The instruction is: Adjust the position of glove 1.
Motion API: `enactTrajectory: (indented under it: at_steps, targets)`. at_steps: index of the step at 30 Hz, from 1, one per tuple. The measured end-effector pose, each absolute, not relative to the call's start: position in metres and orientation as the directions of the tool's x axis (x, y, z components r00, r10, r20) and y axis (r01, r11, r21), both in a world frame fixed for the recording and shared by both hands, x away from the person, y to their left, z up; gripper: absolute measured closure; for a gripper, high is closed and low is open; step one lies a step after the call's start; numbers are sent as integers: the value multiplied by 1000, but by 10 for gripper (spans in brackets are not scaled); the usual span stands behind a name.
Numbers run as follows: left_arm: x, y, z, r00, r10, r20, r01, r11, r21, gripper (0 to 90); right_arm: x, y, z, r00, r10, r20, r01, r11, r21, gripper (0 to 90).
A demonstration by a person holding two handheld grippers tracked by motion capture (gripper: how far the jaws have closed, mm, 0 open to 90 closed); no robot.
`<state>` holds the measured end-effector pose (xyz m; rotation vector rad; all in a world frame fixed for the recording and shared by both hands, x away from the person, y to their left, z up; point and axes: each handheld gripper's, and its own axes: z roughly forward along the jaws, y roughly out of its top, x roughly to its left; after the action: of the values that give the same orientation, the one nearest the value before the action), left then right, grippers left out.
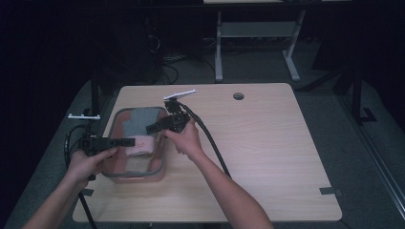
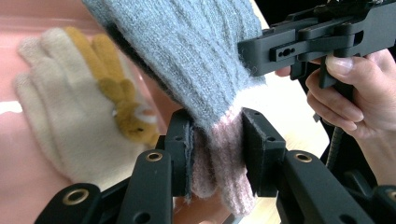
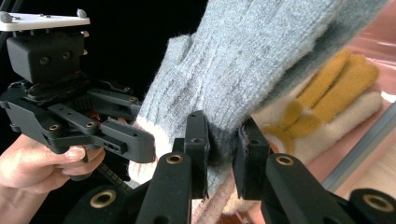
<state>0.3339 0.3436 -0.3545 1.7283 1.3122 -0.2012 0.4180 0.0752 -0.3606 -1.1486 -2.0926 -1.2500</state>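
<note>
A grey knitted glove with a pink cuff hangs stretched over a clear pink-tinted bin at the table's left. My left gripper is shut on the pink cuff; from the high view it comes in from the left. My right gripper is shut on the edge of the glove's grey part, and in the high view it reaches in from the right. Under the grey glove, a cream glove with a yellow rabbit lies flat in the bin.
The bin stands near the left edge of a light wooden table. A cable hole lies at the table's back. The right gripper's thick cable trails across the table beside the forearm. Desk legs stand behind.
</note>
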Motion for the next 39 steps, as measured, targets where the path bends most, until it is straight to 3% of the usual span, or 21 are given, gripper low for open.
enactTrajectory:
  at_steps: [39]
  targets:
    - [332, 352, -383, 352, 721, -597, 849, 22, 527, 656, 423, 95, -382, -566, 494, 659, 824, 318, 469, 738]
